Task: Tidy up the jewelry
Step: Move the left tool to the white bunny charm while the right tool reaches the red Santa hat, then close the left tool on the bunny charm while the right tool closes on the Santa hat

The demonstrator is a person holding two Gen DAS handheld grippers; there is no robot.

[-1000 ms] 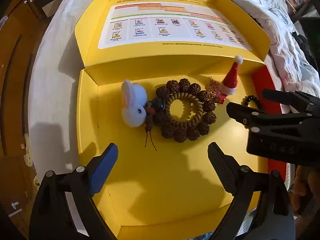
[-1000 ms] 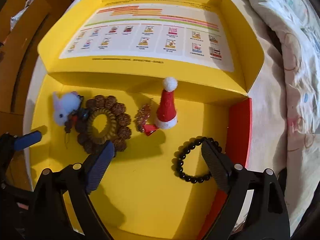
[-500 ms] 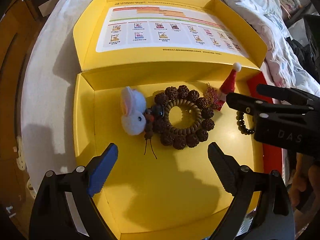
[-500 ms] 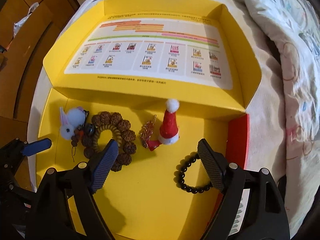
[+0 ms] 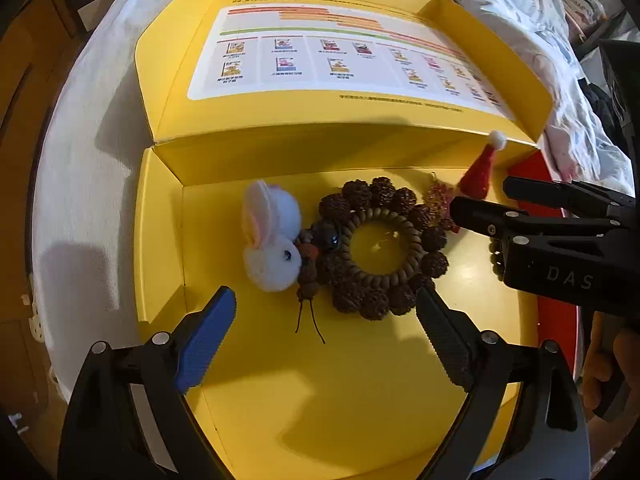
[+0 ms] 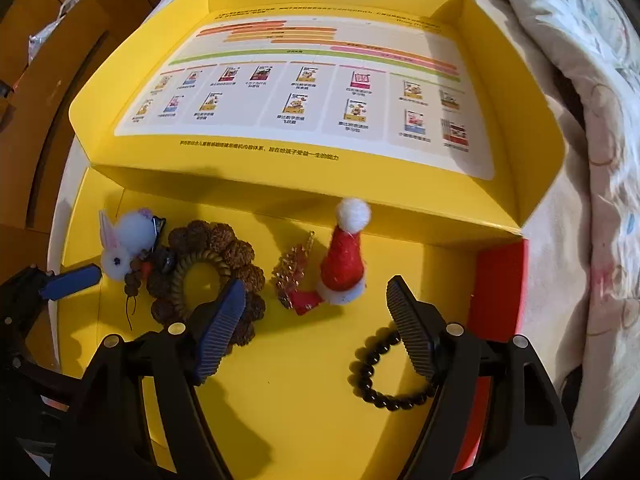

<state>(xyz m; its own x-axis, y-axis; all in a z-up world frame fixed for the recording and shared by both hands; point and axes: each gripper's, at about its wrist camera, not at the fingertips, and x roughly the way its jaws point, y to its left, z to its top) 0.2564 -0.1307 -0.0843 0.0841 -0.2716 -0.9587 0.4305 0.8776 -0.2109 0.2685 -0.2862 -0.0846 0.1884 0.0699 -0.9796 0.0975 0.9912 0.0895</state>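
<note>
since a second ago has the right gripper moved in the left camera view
Yes. The right gripper has slid left across the yellow box, now covering part of the black bead bracelet near the santa hat.

The yellow box [image 6: 400, 420] looked like matt cardboard, its lid lined with a smooth printed paper sheet [image 6: 312, 96]. The rabbit charm [image 5: 272, 240] was fluffy plush, the Santa hat [image 6: 344, 264] fuzzy felt. At 5 o'clock in the right wrist view, the black bead bracelet [image 6: 384, 384] shone glossy. The seed bracelet [image 5: 380, 248] was rough and knobbly. The right claw [image 6: 316, 328] had ribbed pads.
</note>
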